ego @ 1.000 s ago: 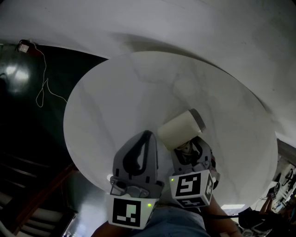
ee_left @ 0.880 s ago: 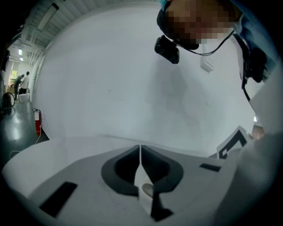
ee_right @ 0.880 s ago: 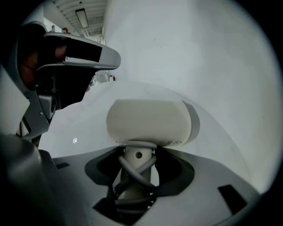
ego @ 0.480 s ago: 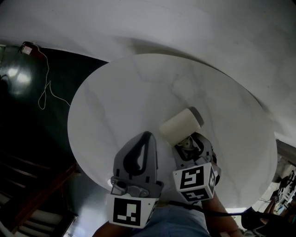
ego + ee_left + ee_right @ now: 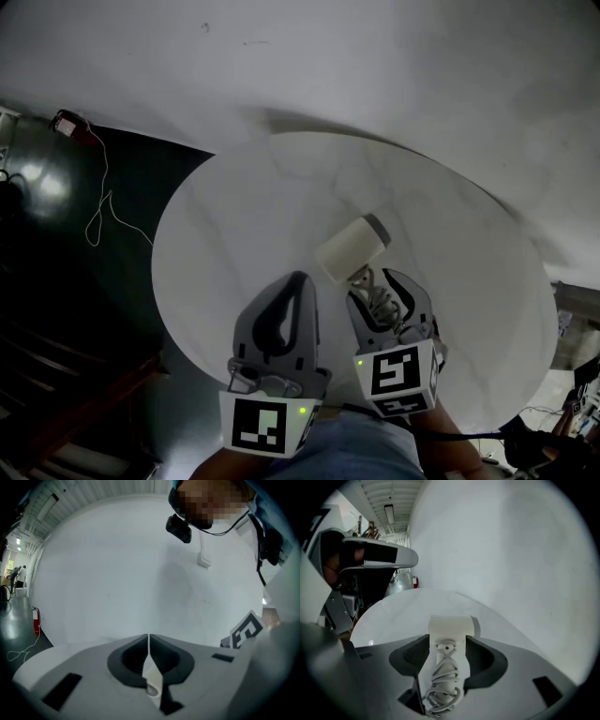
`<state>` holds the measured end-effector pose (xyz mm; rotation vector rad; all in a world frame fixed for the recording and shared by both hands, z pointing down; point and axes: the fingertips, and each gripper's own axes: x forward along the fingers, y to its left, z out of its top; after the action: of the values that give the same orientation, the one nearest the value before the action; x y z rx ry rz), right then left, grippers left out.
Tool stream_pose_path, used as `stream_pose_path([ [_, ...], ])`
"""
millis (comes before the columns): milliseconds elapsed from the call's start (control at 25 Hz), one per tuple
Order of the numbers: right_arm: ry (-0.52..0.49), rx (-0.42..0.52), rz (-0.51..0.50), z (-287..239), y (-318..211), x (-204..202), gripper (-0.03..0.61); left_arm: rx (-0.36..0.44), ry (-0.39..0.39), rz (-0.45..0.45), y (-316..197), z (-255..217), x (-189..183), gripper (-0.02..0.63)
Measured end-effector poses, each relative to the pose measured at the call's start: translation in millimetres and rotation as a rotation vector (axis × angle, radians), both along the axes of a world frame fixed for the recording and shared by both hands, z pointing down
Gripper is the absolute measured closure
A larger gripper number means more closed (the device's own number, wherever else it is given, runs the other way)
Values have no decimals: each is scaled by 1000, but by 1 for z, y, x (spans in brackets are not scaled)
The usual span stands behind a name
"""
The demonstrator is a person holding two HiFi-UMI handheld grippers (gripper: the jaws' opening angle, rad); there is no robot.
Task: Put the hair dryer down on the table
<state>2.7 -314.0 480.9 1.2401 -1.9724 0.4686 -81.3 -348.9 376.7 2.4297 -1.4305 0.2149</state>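
A cream hair dryer (image 5: pixel 352 249) lies on the round white table (image 5: pixel 234 216), barrel pointing away from me. Its handle, wrapped in its coiled cord (image 5: pixel 443 686), reaches back between the jaws of my right gripper (image 5: pixel 378 289). Those jaws stand wide on either side of the handle, with thin gaps showing in the right gripper view, so the gripper (image 5: pixel 446 641) is open. The barrel (image 5: pixel 449 624) rests on the tabletop (image 5: pixel 393 611). My left gripper (image 5: pixel 298 278) hovers beside it on the left, jaws shut together with nothing in them (image 5: pixel 148 637).
A dark floor lies left of the table, with a thin cable (image 5: pixel 98 202) and a small red device (image 5: pixel 67 120) on it. A white wall curves behind the table. A fire extinguisher (image 5: pixel 36 623) stands far left. The table's near edge is just under my grippers.
The right gripper's jaws have spread apart from the handle and drawn back a little toward me. The hair dryer stays lying on the table. The left gripper has hardly moved.
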Motion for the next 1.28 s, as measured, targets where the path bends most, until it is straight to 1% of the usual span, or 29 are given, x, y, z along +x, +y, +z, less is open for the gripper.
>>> stream_pose_path([
  [120,-54,100,24,-31,5,2,339,57,1,22,10,-19,6,597],
  [240,-122,203,47,-65,14,2,370,60,42,48,25,-39,17,597],
  [320,-197,257,71,-89,21,2,410,72,54,68,35,-52,23,597],
  [440,-338,328,118,-125,26,5,490,154,31,93,46,-72,27,597],
  [480,-367,359,132,-136,27,8,521,174,23,100,48,-78,28,597],
  [520,-382,394,145,-146,28,11,538,187,15,106,51,-83,28,597],
  [640,-385,487,170,-172,33,19,558,199,5,127,61,-97,35,597],
  [840,-421,575,133,-199,42,20,568,268,-33,162,68,-119,47,597],
  [1080,-407,643,129,-222,52,22,568,308,-11,164,79,-137,53,597],
  [1280,-431,674,146,-233,57,23,568,305,-18,184,87,-138,57,597],
])
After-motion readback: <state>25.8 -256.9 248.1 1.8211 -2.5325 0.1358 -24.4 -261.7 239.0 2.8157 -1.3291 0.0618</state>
